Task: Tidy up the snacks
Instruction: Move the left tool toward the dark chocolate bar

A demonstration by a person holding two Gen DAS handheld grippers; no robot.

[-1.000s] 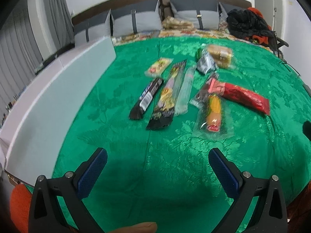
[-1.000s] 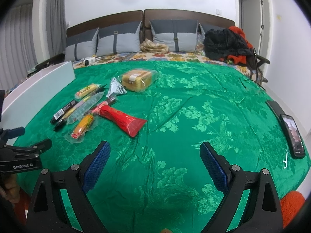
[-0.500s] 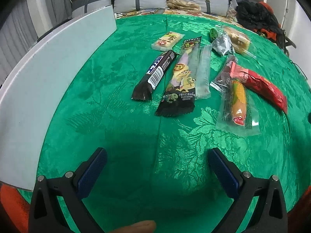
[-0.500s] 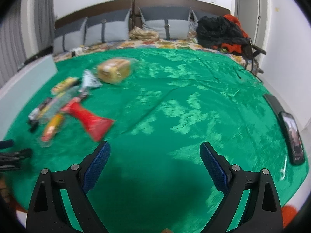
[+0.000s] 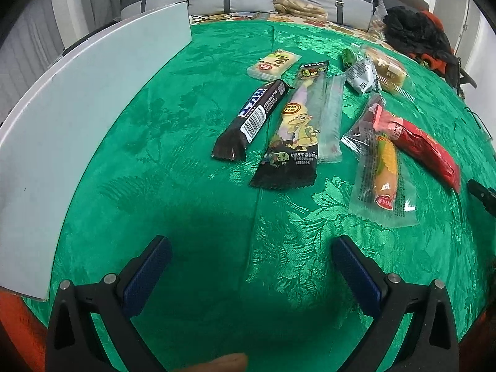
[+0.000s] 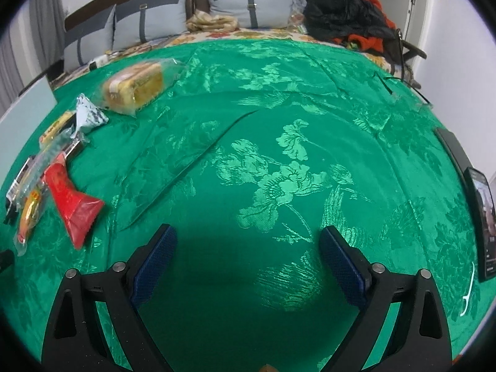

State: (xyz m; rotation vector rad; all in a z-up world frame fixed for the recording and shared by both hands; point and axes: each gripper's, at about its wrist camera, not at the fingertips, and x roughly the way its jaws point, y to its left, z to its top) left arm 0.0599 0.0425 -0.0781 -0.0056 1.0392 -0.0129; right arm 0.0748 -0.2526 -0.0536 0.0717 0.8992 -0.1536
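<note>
Several packaged snacks lie on a green patterned cloth [image 5: 192, 192]. A dark chocolate bar [image 5: 251, 117] sits beside a long black wrapper with a cartoon lizard [image 5: 294, 136] and a clear sleeve [image 5: 331, 117]. To their right lie a corn sausage pack [image 5: 384, 173] and a red packet [image 5: 424, 152]. Farther back are a yellow wafer pack [image 5: 274, 63], a silver pouch [image 5: 359, 76] and wrapped bread [image 6: 136, 86]. My left gripper [image 5: 251, 272] hovers open just short of the lizard wrapper. My right gripper [image 6: 248, 260] stands open over bare cloth, right of the red packet [image 6: 74, 204].
A white board [image 5: 71, 117] runs along the cloth's left edge. Grey pillows [image 6: 148, 28] and a heap of black and red clothes [image 6: 347, 18] sit at the back. A phone [image 6: 480, 217] and a white floss pick [image 6: 468, 291] lie at the right edge.
My left gripper has come closer to the snacks, which now look larger. My right gripper has swung right and lower, so the snacks sit at its left edge.
</note>
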